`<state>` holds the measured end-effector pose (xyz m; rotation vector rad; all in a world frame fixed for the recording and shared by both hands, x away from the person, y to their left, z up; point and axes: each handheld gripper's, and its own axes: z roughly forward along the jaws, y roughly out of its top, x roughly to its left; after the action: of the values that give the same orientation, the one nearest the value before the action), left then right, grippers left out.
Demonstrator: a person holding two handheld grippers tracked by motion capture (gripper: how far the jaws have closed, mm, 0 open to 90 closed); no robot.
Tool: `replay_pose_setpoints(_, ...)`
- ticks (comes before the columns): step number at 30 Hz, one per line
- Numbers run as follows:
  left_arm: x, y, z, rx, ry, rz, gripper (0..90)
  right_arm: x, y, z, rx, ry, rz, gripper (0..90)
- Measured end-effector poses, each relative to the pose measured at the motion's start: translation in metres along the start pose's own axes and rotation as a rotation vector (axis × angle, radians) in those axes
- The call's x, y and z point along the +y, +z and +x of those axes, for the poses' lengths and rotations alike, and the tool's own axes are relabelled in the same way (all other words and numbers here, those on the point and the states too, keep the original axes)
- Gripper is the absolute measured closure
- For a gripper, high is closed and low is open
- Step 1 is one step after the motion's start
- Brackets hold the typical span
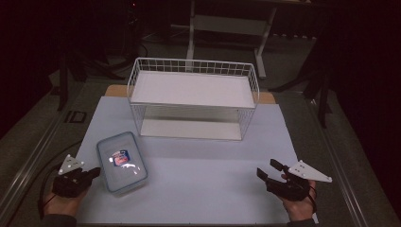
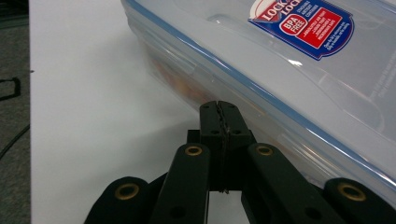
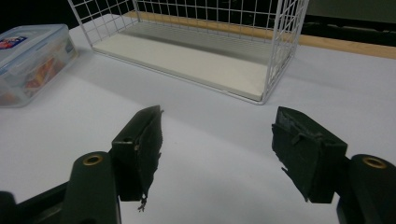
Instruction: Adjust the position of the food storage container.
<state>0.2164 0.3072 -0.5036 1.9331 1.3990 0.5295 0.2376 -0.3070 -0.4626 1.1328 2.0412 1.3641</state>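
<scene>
- The box (image 1: 122, 162), a clear plastic food container with a blue-rimmed snap lid and a red-and-blue sticker, is lying flat on the white table (image 1: 213, 184), front left, well clear of the wire rack (image 1: 194, 97) behind it.
- The left gripper (image 1: 93, 173) is sitting just beside the box's near-left edge; in the left gripper view its jaws are pressed tight together with nothing between them, tips right at the box (image 2: 261, 65) wall, below the lid rim. I cannot tell if they are touching it.
- The right gripper (image 1: 268, 169) is resting well apart on the right side of the table, jaws standing wide and empty.
- Something orange is showing through the wall, so the box is probably carrying some weight, though not much.
- The shell is looking stiff, smooth and slippery; a pinch on the flat lid or bare wall is likely sliding off.
- The best hold is looking like the lid's overhanging rim or a side latch flap, where the jaws are getting a lip to bite under.
- With jaws clenched, the left gripper is better suited to nudging the box than lifting it.
</scene>
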Motion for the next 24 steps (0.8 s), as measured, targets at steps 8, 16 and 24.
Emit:
replay_pose_setpoints(8,0.005,0.005,-0.017,-0.075,0.083,0.013,89.9,0.000,0.002,0.001,0.005,-0.005,0.004,33.0)
replay_pose_setpoints(16,0.017,0.017,-0.052,-0.165,0.191,0.028,89.8,0.000,0.003,0.001,0.008,0.000,0.008,33.3)
replay_pose_setpoints(24,0.035,0.044,-0.093,-0.258,0.268,0.062,89.8,-0.001,0.003,0.001,0.009,0.002,0.005,33.4)
